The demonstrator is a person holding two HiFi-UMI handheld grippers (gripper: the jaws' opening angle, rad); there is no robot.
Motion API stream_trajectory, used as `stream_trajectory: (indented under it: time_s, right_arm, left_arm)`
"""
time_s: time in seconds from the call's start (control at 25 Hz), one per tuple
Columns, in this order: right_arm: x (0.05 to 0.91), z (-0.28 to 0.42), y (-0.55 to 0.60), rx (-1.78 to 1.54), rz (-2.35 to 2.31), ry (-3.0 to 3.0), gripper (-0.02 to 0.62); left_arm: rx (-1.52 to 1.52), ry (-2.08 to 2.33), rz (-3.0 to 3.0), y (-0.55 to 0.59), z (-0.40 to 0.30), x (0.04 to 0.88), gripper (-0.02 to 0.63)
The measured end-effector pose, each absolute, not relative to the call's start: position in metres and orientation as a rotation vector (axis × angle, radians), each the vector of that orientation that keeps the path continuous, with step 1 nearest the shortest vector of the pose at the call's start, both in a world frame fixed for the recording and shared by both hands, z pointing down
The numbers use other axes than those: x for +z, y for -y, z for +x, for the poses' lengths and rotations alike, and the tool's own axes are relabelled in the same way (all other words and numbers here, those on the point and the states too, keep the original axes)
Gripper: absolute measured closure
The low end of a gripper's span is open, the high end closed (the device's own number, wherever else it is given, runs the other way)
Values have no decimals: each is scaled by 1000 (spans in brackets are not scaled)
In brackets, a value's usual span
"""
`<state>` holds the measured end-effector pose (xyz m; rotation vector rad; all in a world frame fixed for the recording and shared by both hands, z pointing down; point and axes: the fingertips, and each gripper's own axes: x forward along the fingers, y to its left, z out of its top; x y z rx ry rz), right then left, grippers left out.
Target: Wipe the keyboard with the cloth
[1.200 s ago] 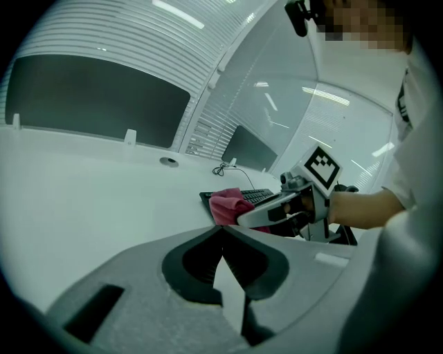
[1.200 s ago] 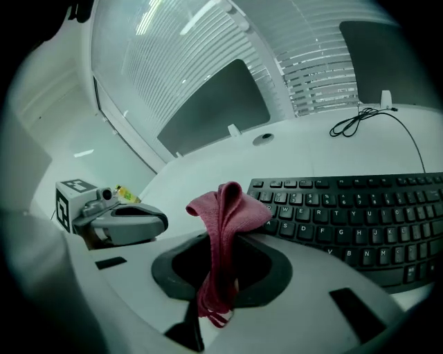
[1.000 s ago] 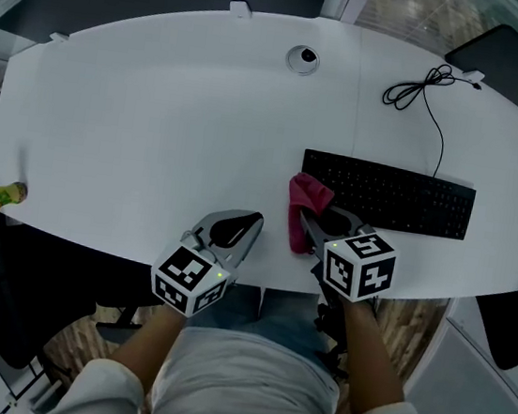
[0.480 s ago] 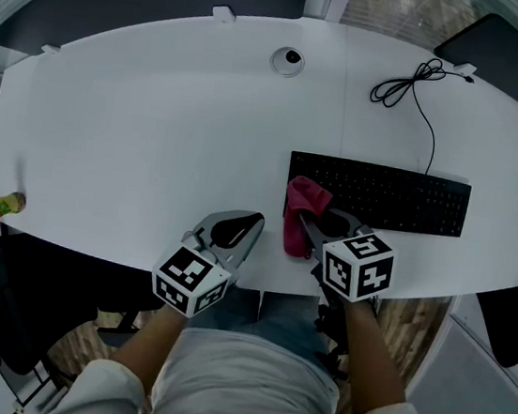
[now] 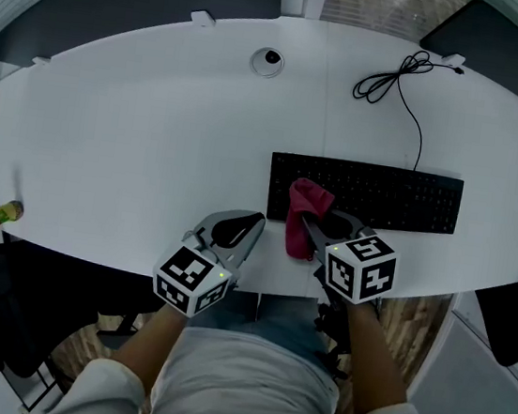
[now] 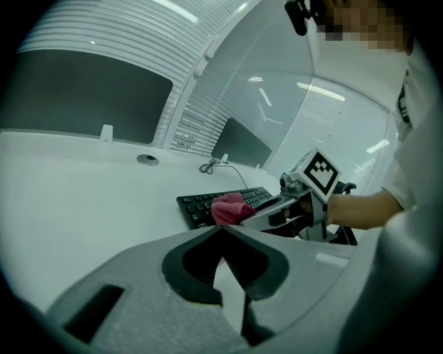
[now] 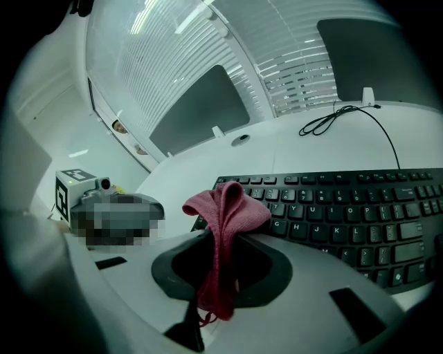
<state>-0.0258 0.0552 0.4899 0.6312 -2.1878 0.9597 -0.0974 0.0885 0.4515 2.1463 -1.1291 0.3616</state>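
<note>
Pink cloth point(image 5: 307, 201), clamped in the right claw point(image 5: 306, 225), seems to reach the keyboard point(image 5: 388, 198) end; wiping hardly begun, left claw point(image 5: 258, 219) closed.

No legible text, brand or number anywhere. Keyboard point(image 7: 346, 207) key legends only pale marks, too small to read.

Both units have light grey moulded shells: left gripper point(image 5: 255, 220), right gripper point(image 5: 306, 221). Each carries a white cube printed with black square markers, the left cube point(image 5: 191, 279) and the right cube point(image 5: 360, 268), with a small green light at one edge. Fingers point(image 6: 124, 290) are grey and fine-textured, with a dark lining around a rounded cut-out. The operator wears a pale short-sleeved shirt point(image 5: 244, 389) with a small dark print low on its left side.
</note>
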Motion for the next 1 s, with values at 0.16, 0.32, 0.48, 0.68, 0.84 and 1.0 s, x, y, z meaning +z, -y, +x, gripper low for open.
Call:
stream_trajectory:
  time_s: [0.16, 0.32, 0.48, 0.68, 0.84, 1.0]
  right_arm:
    - [490, -12, -51, 970, 649, 2187, 535]
    - [490, 6, -45, 984, 675, 2183, 535]
    - [490, 23, -40, 993, 698, 2178, 535]
    - [490, 40, -34, 997, 716, 2172, 535]
    - [490, 56, -29, 1004, 735, 2170, 535]
    - [489, 76, -22, 1017, 770, 2167, 534]
  left_arm:
    - [372, 1110, 2156, -83, -83, 452, 595]
    - [374, 1096, 2169, -75, -68, 450, 595]
    - [380, 1083, 2177, -71, -55, 450, 595]
    - [390, 1078, 2179, -66, -45, 451, 595]
    - [394, 1068, 2185, -60, -32, 451, 595]
    - [395, 1048, 2194, -54, -14, 452, 595]
